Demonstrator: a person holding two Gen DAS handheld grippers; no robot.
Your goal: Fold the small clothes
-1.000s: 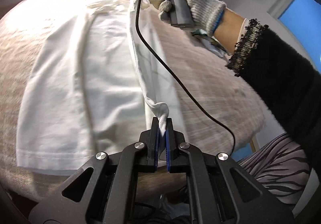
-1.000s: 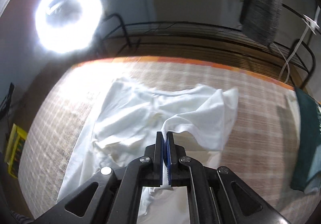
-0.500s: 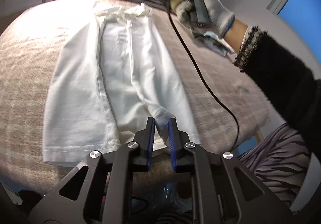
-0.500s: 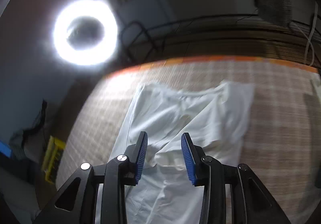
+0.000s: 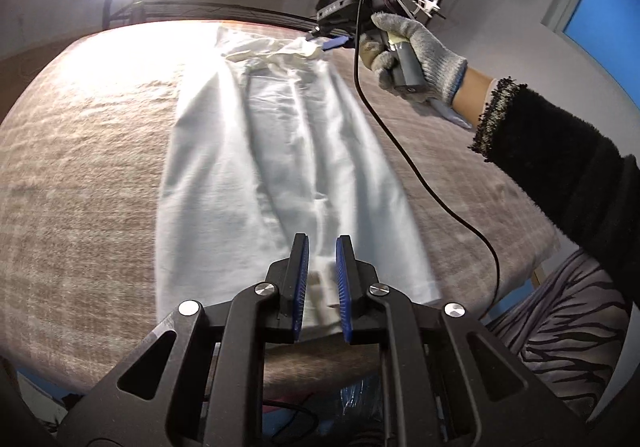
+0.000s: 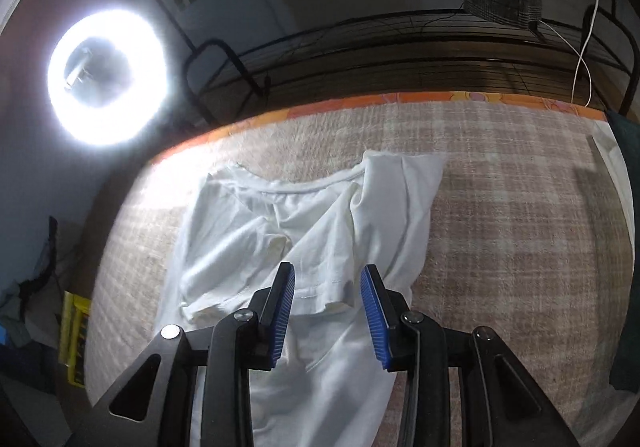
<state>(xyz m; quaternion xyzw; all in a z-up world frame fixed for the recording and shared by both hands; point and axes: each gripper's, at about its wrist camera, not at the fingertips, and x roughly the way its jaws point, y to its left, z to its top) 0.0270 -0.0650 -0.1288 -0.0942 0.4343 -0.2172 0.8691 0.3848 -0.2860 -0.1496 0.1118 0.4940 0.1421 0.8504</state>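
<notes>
A white T-shirt (image 5: pixel 280 151) lies flat and lengthwise on the checked blanket, folded into a long strip with its sides turned in. My left gripper (image 5: pixel 322 247) is open just above the shirt's near hem, holding nothing. In the right wrist view the shirt's collar end (image 6: pixel 316 223) lies with its sleeves folded over the middle. My right gripper (image 6: pixel 328 279) is open and empty above a folded sleeve hem. It also shows in the left wrist view (image 5: pixel 340 43), held by a gloved hand (image 5: pixel 416 51) at the shirt's far end.
The beige checked blanket (image 6: pixel 520 227) has an orange far edge (image 6: pixel 400 101) in front of a black metal rack (image 6: pixel 400 47). A ring light (image 6: pixel 106 77) glares at the left. A dark green cloth (image 6: pixel 630 247) lies at the right. A black cable (image 5: pixel 420 175) hangs over the blanket.
Both grippers have opened and let go of the shirt. The lifted side fold has dropped flat onto the shirt, and both grippers have drawn back a little.
</notes>
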